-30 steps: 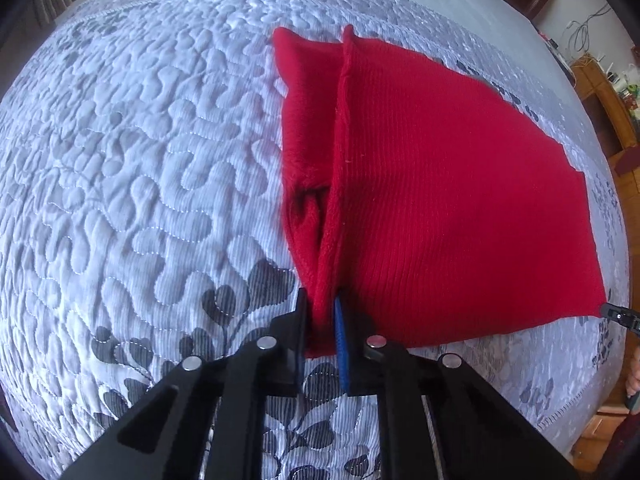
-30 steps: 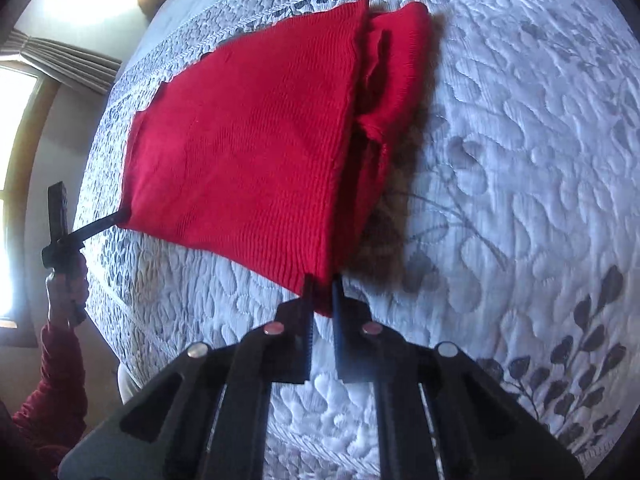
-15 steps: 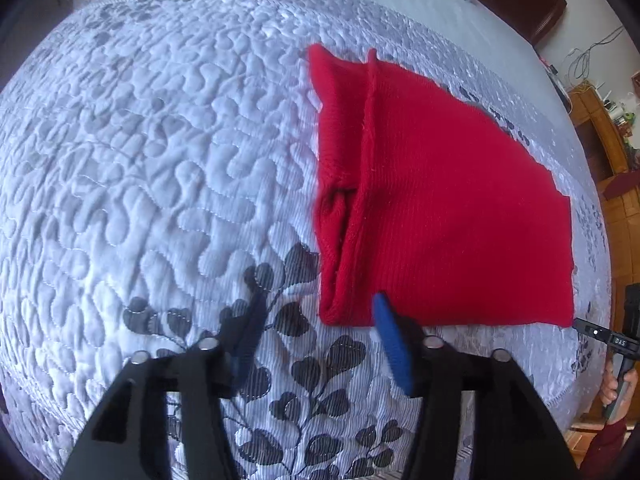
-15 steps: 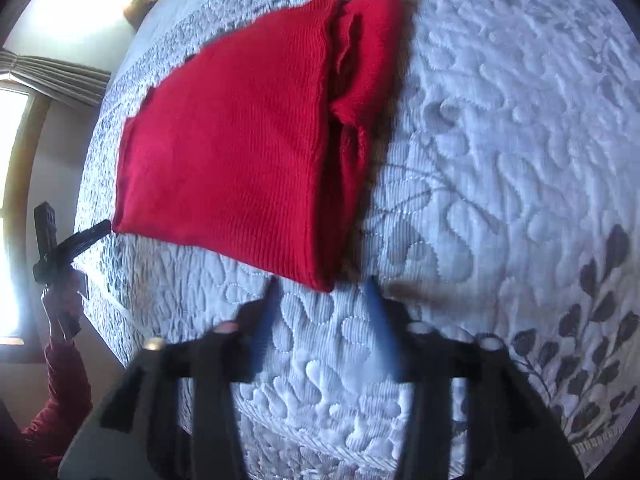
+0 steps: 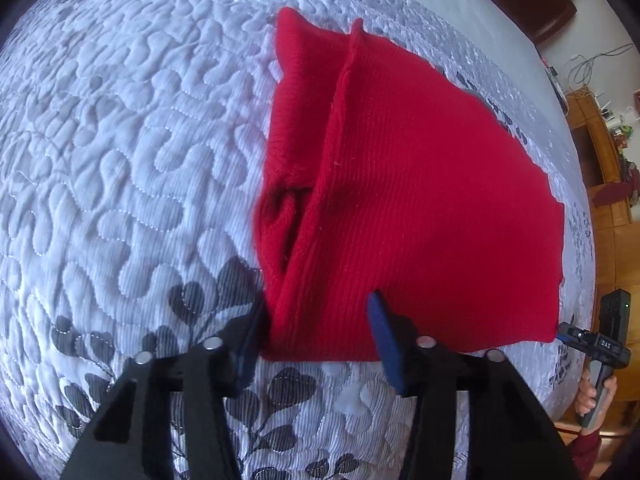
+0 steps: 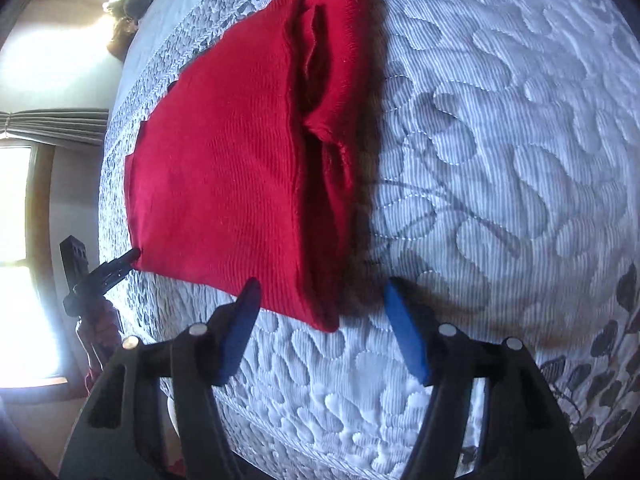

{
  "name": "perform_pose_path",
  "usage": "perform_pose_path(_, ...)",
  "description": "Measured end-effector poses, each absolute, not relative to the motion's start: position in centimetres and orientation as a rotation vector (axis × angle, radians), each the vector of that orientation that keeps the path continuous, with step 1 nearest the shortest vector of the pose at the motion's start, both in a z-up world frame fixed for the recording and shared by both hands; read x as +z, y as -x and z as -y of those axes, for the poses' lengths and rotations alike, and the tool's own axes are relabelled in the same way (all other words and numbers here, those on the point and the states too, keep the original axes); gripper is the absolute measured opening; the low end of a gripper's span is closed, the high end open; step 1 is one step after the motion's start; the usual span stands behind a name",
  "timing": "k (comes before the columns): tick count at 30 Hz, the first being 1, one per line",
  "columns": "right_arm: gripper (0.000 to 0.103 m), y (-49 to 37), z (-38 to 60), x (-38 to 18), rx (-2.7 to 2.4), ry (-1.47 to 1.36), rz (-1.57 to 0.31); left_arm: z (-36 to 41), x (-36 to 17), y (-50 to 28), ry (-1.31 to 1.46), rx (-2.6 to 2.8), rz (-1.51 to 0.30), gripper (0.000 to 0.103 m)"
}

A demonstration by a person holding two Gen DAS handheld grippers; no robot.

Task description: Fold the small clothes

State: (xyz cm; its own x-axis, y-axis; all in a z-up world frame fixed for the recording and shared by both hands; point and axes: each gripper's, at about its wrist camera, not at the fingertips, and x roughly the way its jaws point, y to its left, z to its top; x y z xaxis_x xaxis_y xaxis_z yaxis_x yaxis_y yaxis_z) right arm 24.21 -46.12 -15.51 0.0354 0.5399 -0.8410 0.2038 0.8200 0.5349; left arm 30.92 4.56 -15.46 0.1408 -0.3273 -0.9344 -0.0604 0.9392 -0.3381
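A folded red knit garment (image 5: 420,208) is lying on the quilted bedspread (image 5: 132,160), centre-right of frame. The left tongs (image 5: 316,320) and right tongs (image 6: 320,304) are both gaping apart, straddling its near corners.

Both grippers are letting go of the red garment (image 5: 420,208), which is now lying flat on the quilt (image 5: 132,168) instead of being pinched at its near corners. The left gripper (image 5: 316,332), clamped on the garment's near left corner a second ago, is now standing with fingers spread either side of that corner. The right gripper (image 6: 320,320) is likewise spreading wide around the garment's near right corner (image 6: 324,316), no longer gripping it.
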Motion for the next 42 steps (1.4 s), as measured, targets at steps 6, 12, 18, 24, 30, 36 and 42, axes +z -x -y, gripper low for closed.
perform_pose_path(6,0.038,-24.9,45.1,-16.2,0.362,-0.657,-1.558,-4.7,-15.3,-31.2,0.373,-0.207,-1.427,0.013)
perform_pose_path(12,0.010,-24.6,45.4,-16.9,0.358,-0.762,-1.552,-4.5,-16.0,-31.5,0.406,-0.197,-1.484,0.010)
perform_pose_path(18,0.008,-23.5,46.7,-13.8,0.381,-0.784,-1.487,-5.2,-14.5,-30.1,0.404,-0.181,-1.460,0.009)
perform_pose_path(24,0.008,-20.8,47.4,-12.9,0.381,-0.767,-1.532,-6.9,-13.9,-27.0,0.463,-0.223,-1.498,0.009)
perform_pose_path(30,0.008,-17.5,48.5,-14.0,0.351,-0.783,-1.557,-6.4,-14.0,-23.4,0.422,-0.238,-1.510,0.009)
perform_pose_path(36,0.008,-17.5,46.8,-15.8,0.265,-0.697,-1.587,-4.8,-15.2,-22.6,0.282,-0.185,-1.477,0.009)
perform_pose_path(42,0.009,-17.1,46.2,-15.9,0.231,-0.665,-1.564,-4.4,-15.1,-22.7,0.261,-0.179,-1.445,0.010)
